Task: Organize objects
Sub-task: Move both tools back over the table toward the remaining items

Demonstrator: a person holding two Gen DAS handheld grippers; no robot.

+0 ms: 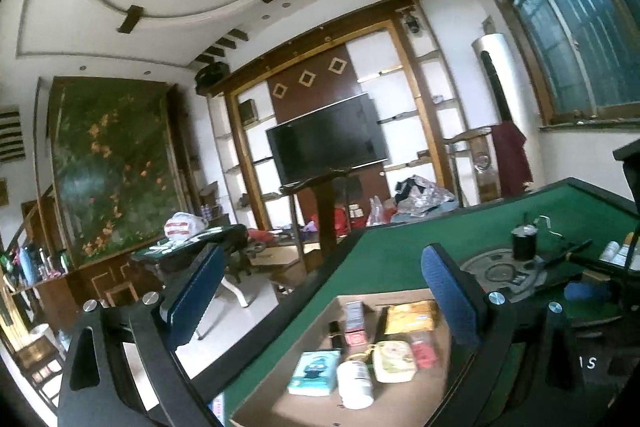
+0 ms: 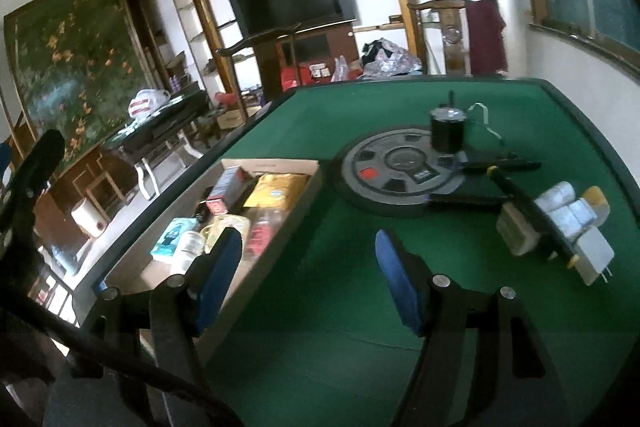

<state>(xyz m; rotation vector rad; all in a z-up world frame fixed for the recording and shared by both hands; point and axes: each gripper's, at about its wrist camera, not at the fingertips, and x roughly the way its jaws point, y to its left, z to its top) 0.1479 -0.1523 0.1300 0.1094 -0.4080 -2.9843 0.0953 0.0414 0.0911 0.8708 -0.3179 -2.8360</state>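
Observation:
A shallow cardboard box point(image 1: 400, 399) point(image 2: 304, 183) lies on the green table near its left edge. It holds a white bottle point(image 1: 354, 381) point(image 2: 187, 247), a teal packet point(image 1: 314, 373), a yellow pouch point(image 1: 410, 317) point(image 2: 278, 191), a round yellowish tin point(image 1: 394, 361) and small red boxes point(image 1: 356, 339). My left gripper point(image 1: 324, 295) is open and empty, held above the box. My right gripper point(image 2: 308, 267) is open and empty, above the table beside the box's right wall.
The green table point(image 2: 360, 347) has a round grey centre panel point(image 2: 404, 171) with a black cup point(image 2: 447, 131) on it. White chargers and small packs point(image 2: 560, 223) lie at the right with black sticks point(image 2: 504, 167). A chair and side table point(image 2: 172, 123) stand beyond the left edge.

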